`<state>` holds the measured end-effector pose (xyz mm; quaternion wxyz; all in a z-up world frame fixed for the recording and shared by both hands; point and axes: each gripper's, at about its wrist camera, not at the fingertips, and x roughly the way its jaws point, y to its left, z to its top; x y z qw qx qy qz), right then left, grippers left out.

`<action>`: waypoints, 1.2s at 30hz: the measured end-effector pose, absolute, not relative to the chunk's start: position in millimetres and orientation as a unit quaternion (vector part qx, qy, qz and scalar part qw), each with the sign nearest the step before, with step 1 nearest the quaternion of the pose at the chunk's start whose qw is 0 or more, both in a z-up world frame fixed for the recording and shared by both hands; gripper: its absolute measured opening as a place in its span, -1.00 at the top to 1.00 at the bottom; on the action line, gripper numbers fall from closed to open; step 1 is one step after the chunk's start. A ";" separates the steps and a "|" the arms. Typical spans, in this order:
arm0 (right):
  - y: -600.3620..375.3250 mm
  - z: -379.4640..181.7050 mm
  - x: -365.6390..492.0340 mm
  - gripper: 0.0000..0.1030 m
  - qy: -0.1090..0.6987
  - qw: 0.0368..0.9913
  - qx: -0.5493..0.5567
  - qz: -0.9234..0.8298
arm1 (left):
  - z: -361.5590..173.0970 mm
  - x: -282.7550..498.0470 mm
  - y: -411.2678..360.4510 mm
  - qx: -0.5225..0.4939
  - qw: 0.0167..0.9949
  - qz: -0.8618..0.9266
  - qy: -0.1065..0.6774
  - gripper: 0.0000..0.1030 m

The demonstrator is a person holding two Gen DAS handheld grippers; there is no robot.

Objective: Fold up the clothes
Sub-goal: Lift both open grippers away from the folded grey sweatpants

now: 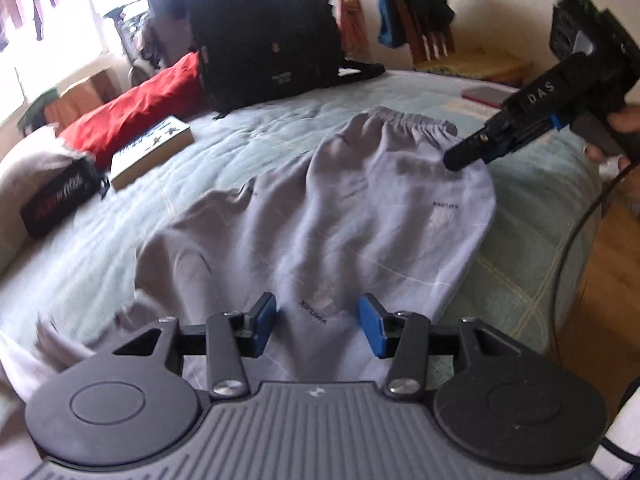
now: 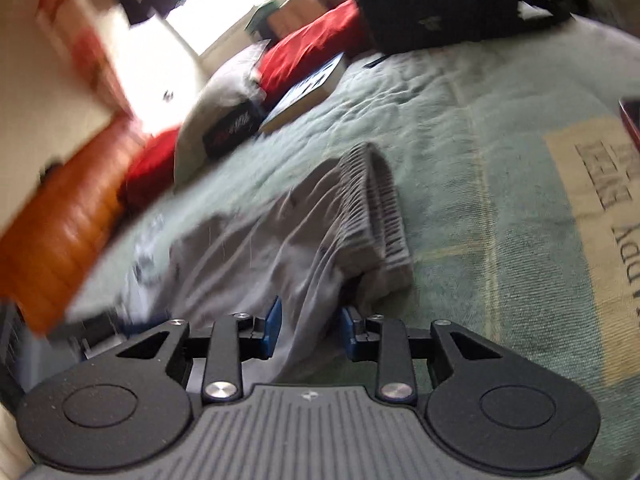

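Grey sweatpants (image 1: 320, 216) lie spread on a pale green bed cover (image 1: 224, 148), waistband (image 1: 400, 120) at the far end. My left gripper (image 1: 318, 322) is open over the near end of the pants, blue pads (image 1: 266, 316) apart with cloth between and below them. My right gripper (image 1: 460, 156) reaches in from the right near the waistband side. In the right wrist view the right gripper (image 2: 310, 330) stands open with a fold of the pants (image 2: 280, 240) between its pads, the ribbed waistband (image 2: 380, 208) just ahead.
A book (image 1: 150, 152), a red cushion (image 1: 132, 112), a black pouch (image 1: 60, 200) and a black backpack (image 1: 264, 32) lie on the bed's far left. A phone (image 1: 486, 96) lies far right. A wooden chair (image 1: 432, 44) stands behind. The wooden floor (image 1: 600, 280) is right of the bed.
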<state>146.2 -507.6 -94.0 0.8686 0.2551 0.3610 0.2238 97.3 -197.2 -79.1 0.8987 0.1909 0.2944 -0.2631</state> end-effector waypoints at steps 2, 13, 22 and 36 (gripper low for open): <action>-508.9 -91.8 143.7 0.92 0.353 0.876 0.252 0.213 | -77.7 98.3 -193.7 0.178 0.902 -0.259 0.297 -0.01; -512.9 -88.3 135.5 0.83 0.361 0.890 0.222 0.169 | -80.1 91.3 -198.6 0.190 0.902 -0.259 0.290 -0.08; -487.9 -38.0 107.2 0.37 0.296 0.940 0.095 0.142 | -61.4 93.0 -189.9 0.172 0.913 -0.239 0.283 -0.22; -439.5 -65.9 132.7 0.03 0.317 0.939 -0.012 0.132 | -67.9 100.0 -171.3 0.131 0.906 -0.253 0.311 -0.34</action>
